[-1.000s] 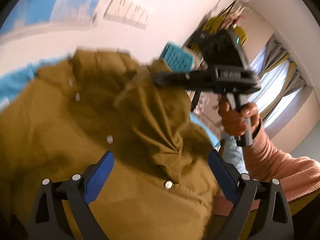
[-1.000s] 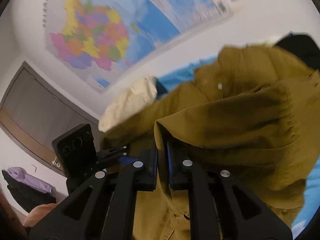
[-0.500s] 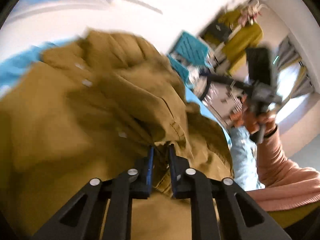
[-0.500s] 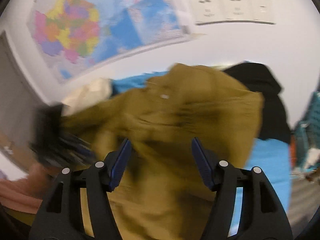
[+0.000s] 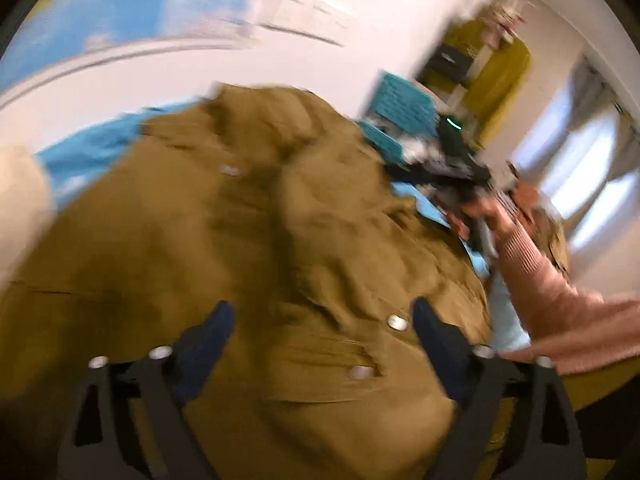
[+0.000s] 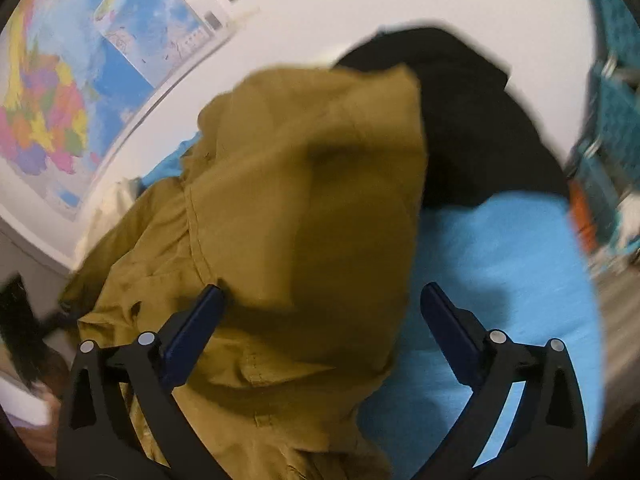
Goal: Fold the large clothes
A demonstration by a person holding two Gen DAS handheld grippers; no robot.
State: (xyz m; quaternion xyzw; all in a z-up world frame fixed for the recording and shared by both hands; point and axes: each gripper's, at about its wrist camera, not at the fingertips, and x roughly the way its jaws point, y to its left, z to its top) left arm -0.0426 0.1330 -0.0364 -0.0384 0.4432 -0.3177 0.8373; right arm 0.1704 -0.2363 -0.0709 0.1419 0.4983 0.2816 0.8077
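Observation:
A large mustard-brown button shirt (image 5: 248,248) lies bunched on a blue surface (image 6: 500,248); it also fills the left of the right wrist view (image 6: 304,216). My left gripper (image 5: 320,320) is open just above the shirt's button placket, holding nothing. My right gripper (image 6: 320,304) is open over a folded sleeve edge, its right finger above the blue surface. The right gripper also shows in the left wrist view (image 5: 456,168), held by a hand in a pink sleeve.
A black garment (image 6: 472,120) lies behind the shirt on the blue surface. A cream cloth (image 5: 20,200) lies at the left. Teal crates (image 5: 404,108) and hanging clothes (image 5: 496,68) stand at the right. Wall maps (image 6: 52,112) hang behind.
My left gripper shut on the shirt half a second ago and has now opened and let go. My right gripper released the sleeve earlier and stays open, shifted right.

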